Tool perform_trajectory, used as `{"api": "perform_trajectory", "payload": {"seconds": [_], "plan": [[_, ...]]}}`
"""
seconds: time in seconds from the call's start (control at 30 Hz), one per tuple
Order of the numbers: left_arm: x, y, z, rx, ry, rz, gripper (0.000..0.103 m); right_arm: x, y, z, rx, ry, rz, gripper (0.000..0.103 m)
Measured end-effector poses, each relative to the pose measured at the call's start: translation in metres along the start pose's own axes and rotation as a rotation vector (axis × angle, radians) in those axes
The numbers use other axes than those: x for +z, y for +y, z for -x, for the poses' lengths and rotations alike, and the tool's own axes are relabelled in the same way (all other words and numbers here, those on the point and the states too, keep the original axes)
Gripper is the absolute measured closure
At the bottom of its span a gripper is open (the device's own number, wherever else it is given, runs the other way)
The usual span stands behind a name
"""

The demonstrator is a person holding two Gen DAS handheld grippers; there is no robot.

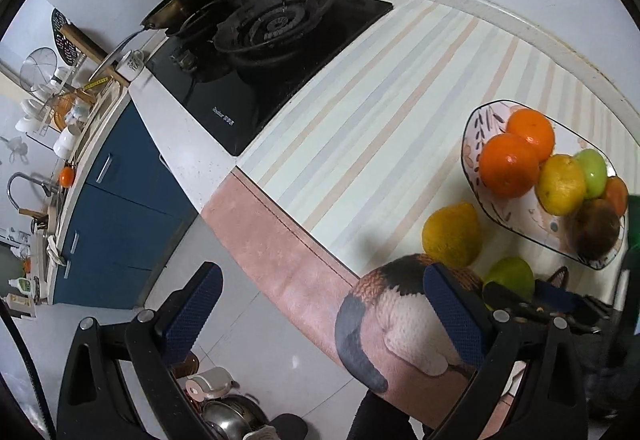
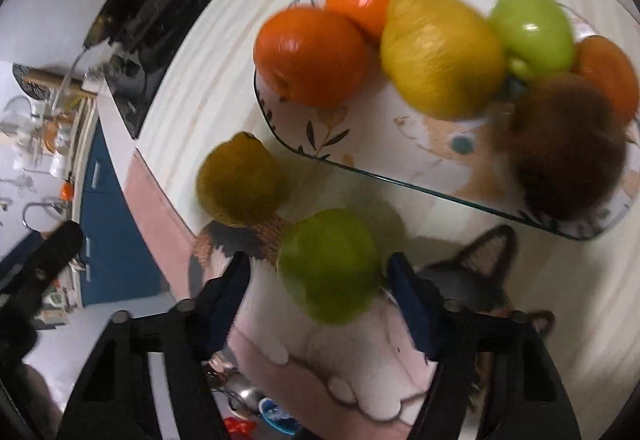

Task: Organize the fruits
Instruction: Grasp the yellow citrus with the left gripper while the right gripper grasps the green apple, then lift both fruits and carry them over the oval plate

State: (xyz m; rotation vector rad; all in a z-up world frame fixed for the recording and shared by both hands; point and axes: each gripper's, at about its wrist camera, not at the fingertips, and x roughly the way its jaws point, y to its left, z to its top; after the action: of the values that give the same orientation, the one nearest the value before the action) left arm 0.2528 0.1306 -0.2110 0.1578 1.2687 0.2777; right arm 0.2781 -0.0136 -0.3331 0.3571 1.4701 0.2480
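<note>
A patterned plate on the striped mat holds two oranges, a yellow lemon, a green apple, a third orange and a brown kiwi. A second lemon and a green apple lie on the mat beside the plate. My right gripper is open with its fingers on either side of the loose green apple, not closed on it. My left gripper is open and empty, off the counter's front edge.
A black gas stove with a pan stands at the far left of the counter. Blue cabinets, a sink and a dish rack lie beyond. Pots sit on the floor below. The counter edge runs under my left gripper.
</note>
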Motion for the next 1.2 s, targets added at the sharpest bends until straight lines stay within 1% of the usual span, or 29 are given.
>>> {"api": "perform_trajectory", "payload": {"seconds": [0.03, 0.13, 0.27, 0.33, 0.47, 0.6, 0.7, 0.77, 0.8, 0.83, 0.9, 0.97, 1.0, 1.03, 1.07, 1.2], "plan": [[0.003, -0.002, -0.003, -0.001, 0.004, -0.003, 0.000, 0.000, 0.001, -0.003, -0.008, -0.003, 0.007, 0.044], [0.009, -0.008, -0.012, -0.025, 0.018, -0.009, 0.000, -0.004, -0.001, -0.002, -0.031, 0.002, 0.012, 0.044], [0.017, -0.022, -0.024, -0.066, 0.036, -0.030, 0.000, -0.017, -0.012, 0.012, -0.062, 0.002, 0.011, 0.044], [0.021, -0.030, -0.030, -0.100, 0.052, -0.040, 0.000, -0.022, -0.018, 0.019, -0.074, -0.001, 0.004, 0.044], [0.029, -0.053, -0.047, -0.205, 0.100, -0.057, 0.000, -0.030, -0.036, 0.030, -0.093, -0.006, -0.021, 0.044], [0.035, -0.071, -0.063, -0.259, 0.139, -0.074, 0.000, -0.036, -0.047, 0.032, -0.101, -0.002, -0.044, 0.044], [0.040, -0.083, -0.075, -0.314, 0.163, -0.094, 0.001, -0.040, -0.050, 0.030, -0.105, 0.003, -0.056, 0.044], [0.041, -0.091, -0.081, -0.337, 0.171, -0.109, 0.008, -0.042, -0.052, 0.028, -0.111, 0.008, -0.059, 0.044], [0.041, -0.093, -0.083, -0.344, 0.174, -0.116, 0.019, -0.042, -0.055, 0.028, -0.112, 0.009, -0.061, 0.044], [0.040, -0.097, -0.086, -0.352, 0.184, -0.128, 0.025, -0.042, -0.058, 0.028, -0.114, 0.010, -0.063, 0.044], [0.039, -0.101, -0.087, -0.338, 0.171, -0.150, 0.027, -0.043, -0.058, 0.027, -0.117, 0.012, -0.064, 0.044], [0.037, -0.099, -0.086, -0.340, 0.147, -0.152, 0.034, -0.043, -0.058, 0.026, -0.117, 0.014, -0.067, 0.044], [0.037, -0.097, -0.085, -0.332, 0.134, -0.149, 0.049, -0.044, -0.059, 0.025, -0.115, 0.014, -0.068, 0.044], [0.038, -0.095, -0.084, -0.337, 0.131, -0.147, 0.054, -0.042, -0.055, 0.023, -0.113, 0.016, -0.068, 0.044], [0.038, -0.092, -0.085, -0.332, 0.149, -0.139, 0.054, -0.042, -0.054, 0.022, -0.109, 0.018, -0.068, 0.044], [0.030, -0.080, -0.082, -0.373, 0.164, -0.106, 0.054, -0.041, -0.046, 0.017, -0.096, 0.020, -0.068, 0.044]]}}
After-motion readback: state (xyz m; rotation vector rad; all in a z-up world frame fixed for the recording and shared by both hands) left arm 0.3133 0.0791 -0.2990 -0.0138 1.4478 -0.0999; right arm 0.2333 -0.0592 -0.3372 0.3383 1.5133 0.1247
